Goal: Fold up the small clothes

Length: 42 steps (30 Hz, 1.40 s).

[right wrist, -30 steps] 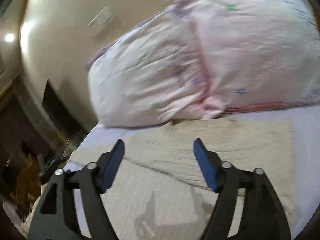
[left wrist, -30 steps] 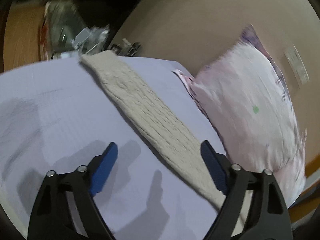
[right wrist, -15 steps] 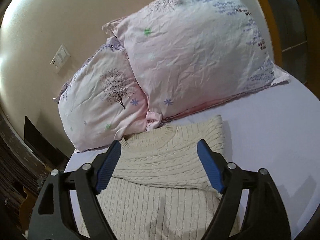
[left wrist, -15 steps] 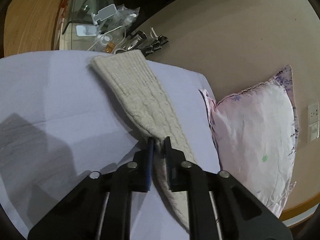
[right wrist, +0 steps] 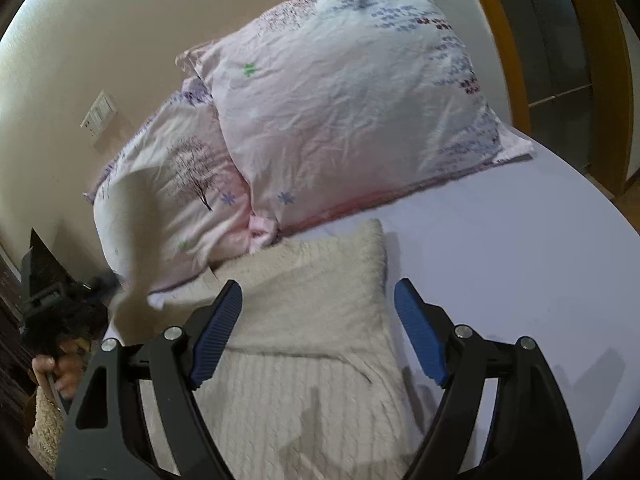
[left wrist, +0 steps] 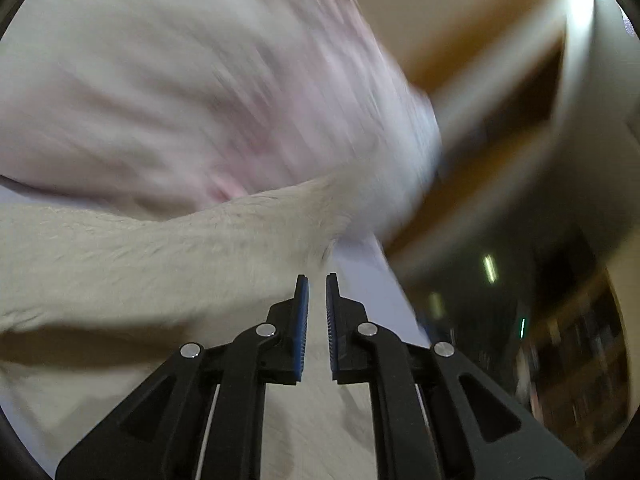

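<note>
A cream cable-knit sweater [right wrist: 312, 320] lies on the lavender bed sheet [right wrist: 500, 260], its right sleeve folded across the chest. My right gripper [right wrist: 318, 316] hangs open and empty over the sweater's upper body. My left gripper [left wrist: 317, 288] is shut on the sweater's left sleeve [left wrist: 160, 256], which hangs lifted and stretched to the left; this view is blurred by motion. In the right wrist view the lifted sleeve [right wrist: 132, 224] shows as a blurred cream shape at the left, above the left gripper's body [right wrist: 56, 312] and the holding hand.
Two pink flowered pillows [right wrist: 340, 112] lean against the beige wall just behind the sweater's collar. A wall switch plate [right wrist: 98, 114] is at upper left. Wooden frames and a dark doorway [right wrist: 560, 40] stand at the right. Bare sheet lies right of the sweater.
My left gripper closed on the left sleeve about half a second ago and has since lifted and swung it fast toward the sweater's body. My right gripper stays open, barely moved.
</note>
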Tool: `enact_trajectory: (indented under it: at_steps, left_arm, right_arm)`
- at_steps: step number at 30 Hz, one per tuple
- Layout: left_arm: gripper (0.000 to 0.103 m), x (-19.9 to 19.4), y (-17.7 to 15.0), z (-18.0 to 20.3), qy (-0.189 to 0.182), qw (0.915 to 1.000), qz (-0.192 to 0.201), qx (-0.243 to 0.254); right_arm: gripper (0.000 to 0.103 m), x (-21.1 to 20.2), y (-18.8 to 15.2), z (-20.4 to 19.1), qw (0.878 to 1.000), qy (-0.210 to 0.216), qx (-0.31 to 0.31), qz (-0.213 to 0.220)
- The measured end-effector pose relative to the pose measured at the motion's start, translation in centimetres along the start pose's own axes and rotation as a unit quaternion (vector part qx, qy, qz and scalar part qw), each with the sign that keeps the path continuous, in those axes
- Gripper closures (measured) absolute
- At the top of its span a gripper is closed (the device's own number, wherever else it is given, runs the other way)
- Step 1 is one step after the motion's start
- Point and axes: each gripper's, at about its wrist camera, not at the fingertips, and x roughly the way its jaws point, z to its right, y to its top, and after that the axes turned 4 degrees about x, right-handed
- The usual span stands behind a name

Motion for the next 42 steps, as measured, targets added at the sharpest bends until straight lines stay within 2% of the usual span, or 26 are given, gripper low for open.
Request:
enact_trajectory:
  at_steps: [1, 4, 5, 8, 9, 10, 12, 14, 17, 20, 23, 26, 27, 28, 29, 30, 31, 32, 33, 35, 38, 40, 42]
  left_arm:
    - [0.096, 1.7, -1.2, 0.6, -0.006, 0.9995, -0.03, 0.003]
    - [0.096, 0.6, -3.4, 0.0, 0.001, 0.9995, -0.032, -0.003]
    - [0.096, -1.5, -4.4, -0.9, 0.007, 0.9997, -0.024, -0.006]
    - [0.095, -7.6, -7.7, -2.4, 0.027, 0.9996, -0.004, -0.005]
    - [0.087, -9.8, -8.8, -2.5, 0.035, 0.9994, 0.001, -0.003]
    - [0.069, -12.5, -10.6, -2.9, 0.045, 0.999, 0.004, -0.002]
    - [0.046, -16.2, -13.4, -3.7, 0.069, 0.9975, 0.008, -0.011]
    - [0.043, -19.2, -16.0, -4.3, 0.082, 0.9961, 0.015, -0.029]
    - [0.034, -22.6, -20.7, -5.6, 0.076, 0.9936, 0.014, -0.082]
    - [0.034, -22.0, -24.0, -6.7, 0.072, 0.9912, -0.001, -0.111]
    - [0.034, -20.2, -26.1, -7.2, 0.06, 0.9902, -0.023, -0.124]
    - [0.034, -17.8, -27.1, -7.1, 0.049, 0.9906, -0.034, -0.123]
    - [0.035, -17.4, -27.3, -7.2, 0.044, 0.9903, -0.034, -0.127]
    - [0.038, -17.0, -27.4, -7.4, 0.037, 0.9897, -0.033, -0.134]
    - [0.042, -16.5, -27.5, -7.6, 0.025, 0.9885, -0.031, -0.146]
    - [0.053, -16.1, -27.6, -8.0, 0.012, 0.9866, -0.028, -0.16]
    - [0.07, -15.7, -27.7, -8.4, 0.0, 0.9833, -0.028, -0.18]
    - [0.08, -15.2, -27.5, -8.5, -0.005, 0.9813, -0.028, -0.19]
    - [0.094, -15.0, -27.6, -8.6, -0.01, 0.9792, -0.028, -0.201]
    - [0.095, -15.3, -27.2, -8.2, -0.02, 0.977, -0.019, -0.211]
    - [0.095, -16.2, -24.8, -6.7, -0.029, 0.982, 0.004, -0.187]
    - [0.095, -16.9, -21.2, -5.5, -0.025, 0.9891, 0.031, -0.142]
    - [0.095, -17.3, -17.6, -5.1, -0.015, 0.9916, 0.055, -0.116]
  right_arm:
    - [0.025, -0.5, -0.3, 0.2, 1.0, 0.001, -0.002, -0.004]
    - [0.02, -3.0, -2.0, 1.0, 1.0, 0.009, -0.026, -0.014]
    - [0.019, -3.7, -2.5, 1.2, 0.999, 0.015, -0.032, -0.018]
    - [0.017, -6.4, -5.2, 2.5, 0.996, 0.067, -0.039, -0.049]
    - [0.017, -7.3, -6.4, 3.1, 0.993, 0.094, -0.033, -0.067]
    - [0.017, -8.2, -7.6, 3.6, 0.989, 0.119, -0.027, -0.085]
    - [0.017, -9.5, -9.7, 4.5, 0.982, 0.149, -0.024, -0.117]
    - [0.017, -10.7, -11.9, 5.5, 0.978, 0.147, -0.023, -0.147]
    - [0.017, -10.9, -15.3, 7.9, 0.966, 0.143, 0.013, -0.214]
    - [0.018, -9.1, -17.2, 10.0, 0.96, 0.127, 0.059, -0.241]
    - [0.025, -6.2, -18.7, 11.6, 0.944, 0.17, 0.123, -0.256]
    - [0.029, -4.3, -20.1, 11.6, 0.929, 0.214, 0.148, -0.262]
    - [0.037, -3.6, -20.7, 11.4, 0.925, 0.225, 0.153, -0.266]
    - [0.052, -3.1, -21.2, 11.2, 0.92, 0.238, 0.157, -0.27]
    - [0.062, -2.7, -21.5, 10.9, 0.916, 0.248, 0.159, -0.273]
    - [0.084, -2.5, -21.9, 10.4, 0.912, 0.26, 0.157, -0.274]
    - [0.091, -2.4, -21.7, 10.4, 0.912, 0.264, 0.153, -0.273]
    - [0.093, -2.7, -21.6, 10.1, 0.914, 0.268, 0.146, -0.266]
    - [0.094, -3.2, -21.3, 9.7, 0.916, 0.277, 0.137, -0.255]
    - [0.094, -4.4, -19.9, 8.9, 0.918, 0.297, 0.123, -0.231]
    - [0.094, -5.8, -16.0, 6.8, 0.926, 0.319, 0.088, -0.181]
    - [0.094, -6.2, -13.0, 5.4, 0.931, 0.329, 0.063, -0.148]
    - [0.094, -5.6, -8.1, 3.0, 0.937, 0.332, 0.03, -0.105]
